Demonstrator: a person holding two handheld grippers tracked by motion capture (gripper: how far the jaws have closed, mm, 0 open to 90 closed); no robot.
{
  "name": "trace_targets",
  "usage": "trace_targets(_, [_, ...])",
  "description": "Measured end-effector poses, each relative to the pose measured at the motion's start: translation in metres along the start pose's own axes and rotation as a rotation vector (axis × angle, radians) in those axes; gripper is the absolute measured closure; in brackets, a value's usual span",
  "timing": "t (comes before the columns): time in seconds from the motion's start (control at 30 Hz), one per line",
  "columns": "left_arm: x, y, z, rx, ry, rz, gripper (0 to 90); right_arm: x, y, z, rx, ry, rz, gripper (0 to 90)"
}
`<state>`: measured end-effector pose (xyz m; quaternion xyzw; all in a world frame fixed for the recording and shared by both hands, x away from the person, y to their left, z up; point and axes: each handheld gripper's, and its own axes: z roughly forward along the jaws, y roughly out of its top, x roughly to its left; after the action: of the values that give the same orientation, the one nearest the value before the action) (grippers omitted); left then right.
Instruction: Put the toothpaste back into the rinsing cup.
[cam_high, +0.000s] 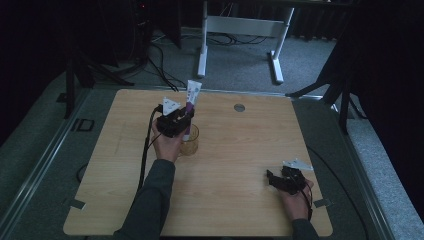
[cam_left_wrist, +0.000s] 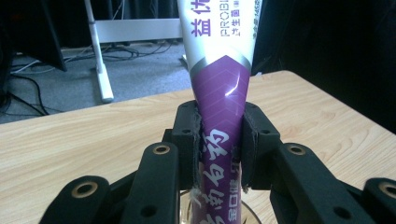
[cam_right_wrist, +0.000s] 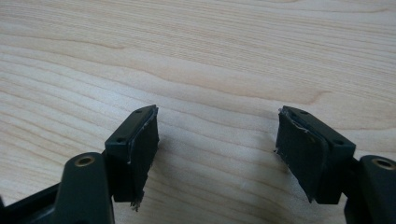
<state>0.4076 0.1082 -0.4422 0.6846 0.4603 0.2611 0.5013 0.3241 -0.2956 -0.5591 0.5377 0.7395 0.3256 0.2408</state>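
Note:
A white and purple toothpaste tube stands upright, its lower end inside a clear amber glass cup on the wooden table. My left gripper is shut on the tube just above the cup. In the left gripper view both black pads press the purple part of the tube, and the cup's rim shows below. My right gripper rests near the table's front right, open, its jaws spread wide over bare wood with nothing between them.
A round grey grommet sits in the table near its far edge. Beyond the table stand a white desk frame and loose cables on grey carpet. Dark stands flank both sides.

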Motion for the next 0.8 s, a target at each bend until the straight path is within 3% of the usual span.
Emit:
trace_targets(0.47, [-0.003,-0.009,0.008,0.048,0.002,0.025,70.2,0.000,0.000,0.000,0.001,0.001,0.001,29.6])
trace_targets(0.8, [-0.003,-0.025,0.007,0.114,0.006,0.063,68.7,0.000,0.000,0.000,0.001,0.001,0.001,29.6])
